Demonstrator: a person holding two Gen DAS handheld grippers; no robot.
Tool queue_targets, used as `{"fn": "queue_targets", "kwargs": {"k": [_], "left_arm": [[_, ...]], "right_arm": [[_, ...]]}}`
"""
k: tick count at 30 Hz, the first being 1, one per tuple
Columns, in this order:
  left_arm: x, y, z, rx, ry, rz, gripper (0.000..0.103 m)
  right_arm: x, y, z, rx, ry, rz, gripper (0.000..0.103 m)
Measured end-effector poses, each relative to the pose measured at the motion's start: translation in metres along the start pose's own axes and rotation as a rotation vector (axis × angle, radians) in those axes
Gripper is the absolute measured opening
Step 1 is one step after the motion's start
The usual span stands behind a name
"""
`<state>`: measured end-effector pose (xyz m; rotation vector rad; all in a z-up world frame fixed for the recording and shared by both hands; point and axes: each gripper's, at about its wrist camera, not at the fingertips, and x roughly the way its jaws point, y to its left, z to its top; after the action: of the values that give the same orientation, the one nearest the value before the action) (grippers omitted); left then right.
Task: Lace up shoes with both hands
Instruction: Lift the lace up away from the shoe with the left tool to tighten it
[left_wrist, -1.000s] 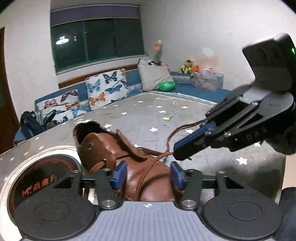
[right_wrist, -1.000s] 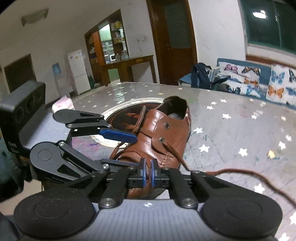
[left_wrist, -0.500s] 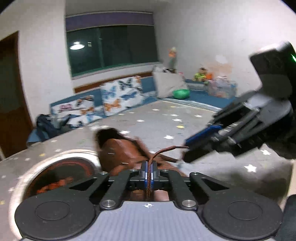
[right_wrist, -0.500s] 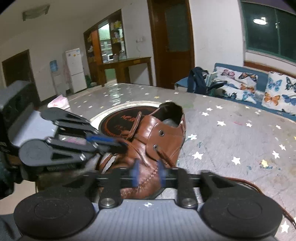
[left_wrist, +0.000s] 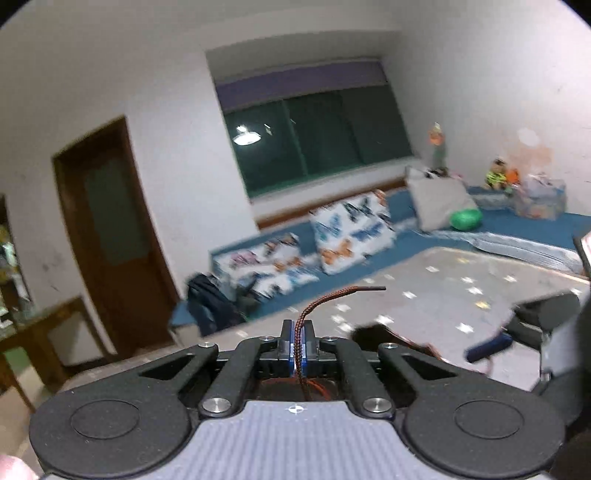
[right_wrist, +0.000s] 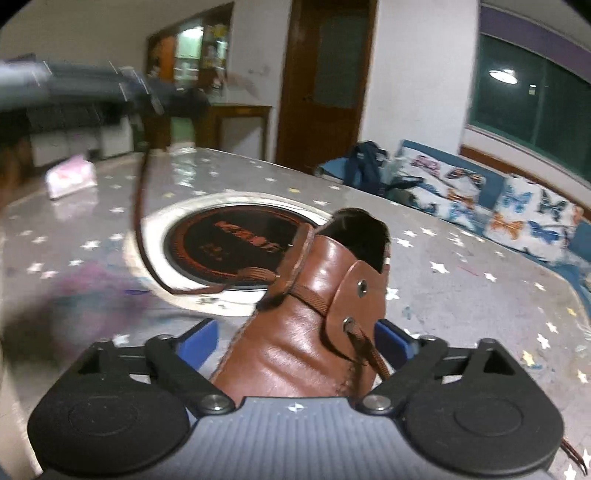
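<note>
Left gripper (left_wrist: 298, 345) clamps the brown lace (left_wrist: 334, 295); right gripper (right_wrist: 295, 341) jaws are opening, straddling the brown shoe (right_wrist: 306, 332) untouched, lower centre on the tabletop (right_wrist: 461, 295).

This is a lived-in home, a sitting and dining room. A blue cushioned corner seat (left_wrist: 424, 236) runs under a dark wide window (left_wrist: 317, 140), carrying butterfly-print pillows (right_wrist: 532, 218), a plain grey pillow (left_wrist: 437, 201) and small plush toys (left_wrist: 498, 177). A dark backpack (right_wrist: 364, 164) slumps at the seat's end. A brown wooden door (right_wrist: 325, 81) leads out, and a lit doorway shows kitchen shelves (right_wrist: 192, 48). The grey star-patterned bench (right_wrist: 461, 295) has a round inset hotplate (right_wrist: 229, 251).
</note>
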<state>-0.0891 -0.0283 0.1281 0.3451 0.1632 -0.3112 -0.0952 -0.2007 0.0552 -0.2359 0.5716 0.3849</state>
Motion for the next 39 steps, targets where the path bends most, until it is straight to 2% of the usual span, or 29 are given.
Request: {"fn": "queue_targets", "kwargs": {"k": [3, 6, 11, 28, 39], "left_arm": [[-0.003, 0.011, 0.007, 0.0, -0.027, 0.051, 0.003], [-0.005, 0.017, 0.012, 0.021, -0.048, 0.091, 0.003], [-0.005, 0.019, 0.014, 0.06, -0.074, 0.121, 0.003], [-0.017, 0.028, 0.014, 0.123, -0.152, 0.225, 0.003], [-0.023, 0.03, 0.012, 0.173, -0.194, 0.296, 0.003]], "right_arm": [[0.01, 0.003, 0.003, 0.028, 0.016, -0.047, 0.103], [0.018, 0.006, 0.006, 0.05, 0.031, -0.102, 0.103], [0.034, 0.013, 0.011, 0.055, 0.07, -0.164, 0.103], [0.06, 0.024, 0.016, 0.08, 0.171, -0.274, 0.103], [0.061, 0.024, 0.016, 0.095, 0.19, -0.289, 0.103]]}}
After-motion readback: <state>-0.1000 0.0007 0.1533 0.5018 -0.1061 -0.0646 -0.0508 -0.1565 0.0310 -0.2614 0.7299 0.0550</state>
